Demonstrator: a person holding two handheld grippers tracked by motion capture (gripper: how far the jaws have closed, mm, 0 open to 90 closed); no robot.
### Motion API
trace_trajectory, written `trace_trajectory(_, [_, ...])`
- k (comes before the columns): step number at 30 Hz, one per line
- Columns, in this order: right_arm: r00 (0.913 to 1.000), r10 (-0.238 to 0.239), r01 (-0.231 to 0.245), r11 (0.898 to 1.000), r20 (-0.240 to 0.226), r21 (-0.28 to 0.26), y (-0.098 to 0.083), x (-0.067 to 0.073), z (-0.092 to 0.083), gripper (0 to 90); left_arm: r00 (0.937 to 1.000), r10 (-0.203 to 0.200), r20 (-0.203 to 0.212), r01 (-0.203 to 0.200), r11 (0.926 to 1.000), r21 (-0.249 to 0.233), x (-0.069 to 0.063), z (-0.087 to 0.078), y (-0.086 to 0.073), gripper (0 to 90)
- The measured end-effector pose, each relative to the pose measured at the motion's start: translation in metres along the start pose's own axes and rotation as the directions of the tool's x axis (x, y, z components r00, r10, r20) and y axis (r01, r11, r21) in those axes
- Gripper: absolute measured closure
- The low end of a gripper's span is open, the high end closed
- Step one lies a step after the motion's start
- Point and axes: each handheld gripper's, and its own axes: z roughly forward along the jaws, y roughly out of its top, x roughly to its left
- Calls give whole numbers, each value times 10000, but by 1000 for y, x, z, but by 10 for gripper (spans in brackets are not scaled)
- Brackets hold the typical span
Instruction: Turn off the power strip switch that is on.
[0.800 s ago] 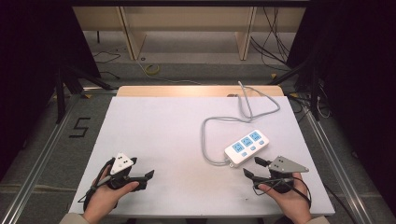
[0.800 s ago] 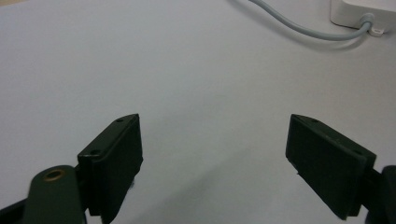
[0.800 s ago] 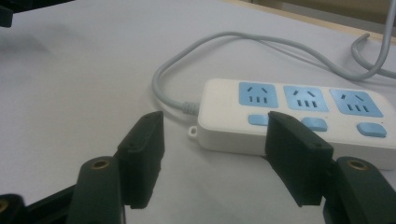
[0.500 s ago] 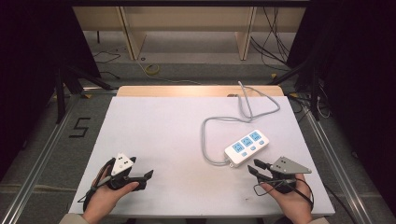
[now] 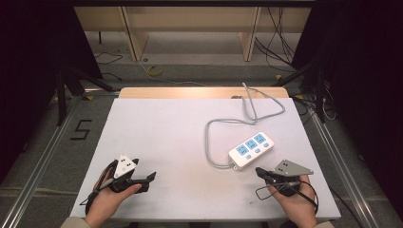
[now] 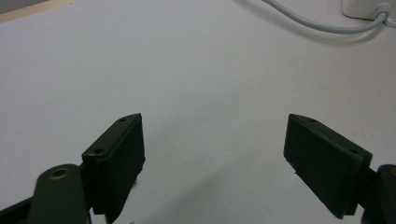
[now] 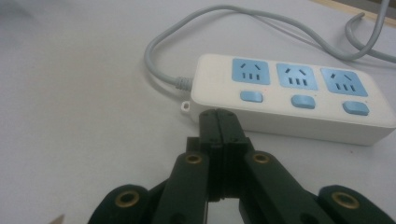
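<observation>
Two hands low at the near edge, a gripper in each.

The left gripper (image 5: 151, 177) lies nearly level, its fingers (image 6: 119, 158) spread wide with nothing between them. The right gripper (image 5: 259, 171) points up and left, fingers (image 7: 218, 126) pressed flat together.

White power strip (image 7: 289, 109), with three light-blue socket faces and three light-blue buttons beneath. Pale grey cable (image 5: 223, 124) trailing from it. Plain white table (image 5: 166, 137), bare light wood along its far edge. Black on both: left hand-held gripper (image 6: 212, 161) and right hand-held gripper (image 7: 218, 122), brass-coloured rivets at the joints. Grey three-cornered plate on the right one, white on the left.
</observation>
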Motion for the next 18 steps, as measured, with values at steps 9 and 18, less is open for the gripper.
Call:
trace_trajectory(9, [9986,516,-510,9975,-118,493,10,-3,3,900,10000,58,-32,-58,10000,34,0,1,0,203])
trace_trajectory(18, [9984,563,-561,9965,-16,624,17,-7,5,900,10000,55,-60,-55,10000,47,0,1,0,203])
